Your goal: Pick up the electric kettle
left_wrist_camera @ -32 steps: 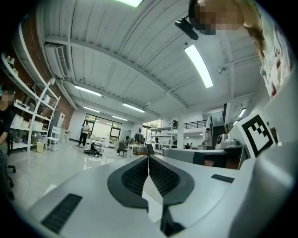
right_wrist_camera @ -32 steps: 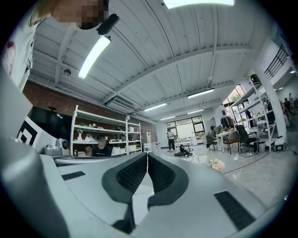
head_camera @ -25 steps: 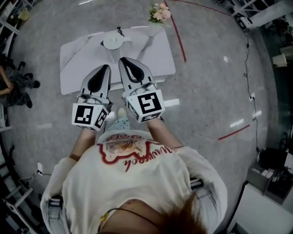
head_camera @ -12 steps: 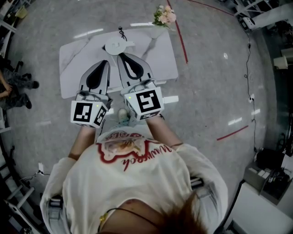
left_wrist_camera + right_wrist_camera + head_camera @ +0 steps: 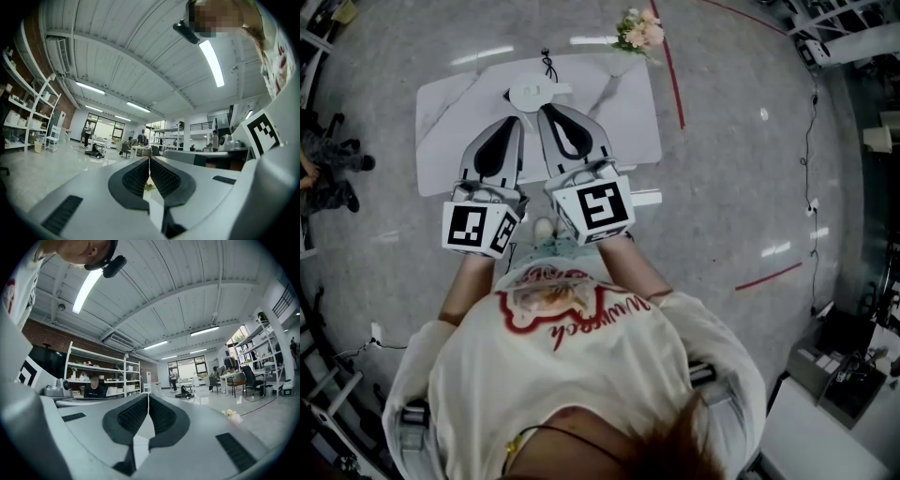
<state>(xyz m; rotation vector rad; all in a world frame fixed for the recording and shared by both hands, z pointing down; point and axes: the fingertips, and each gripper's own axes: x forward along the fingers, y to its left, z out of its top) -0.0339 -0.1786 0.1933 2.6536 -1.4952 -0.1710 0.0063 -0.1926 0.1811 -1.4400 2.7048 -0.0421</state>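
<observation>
The electric kettle shows in the head view as a round white shape with a short handle stub, and its black cord runs off behind it. It stands at the far middle of a white marble table. My left gripper is shut and empty over the table, just short of the kettle. My right gripper is beside it, also shut and empty, with its tip almost at the kettle's near edge. In the left gripper view the left gripper points level with its jaws together. The right gripper looks the same in its own view. Neither gripper view shows the kettle.
A bunch of pink flowers stands at the table's far right corner. A red tape line runs along the floor to the right of the table. A person sits on the floor at the far left. Shelving and desks fill the room beyond.
Both grippers have moved forward over the table, and their tips are closer to the kettle than a second ago. Both have stayed shut.
</observation>
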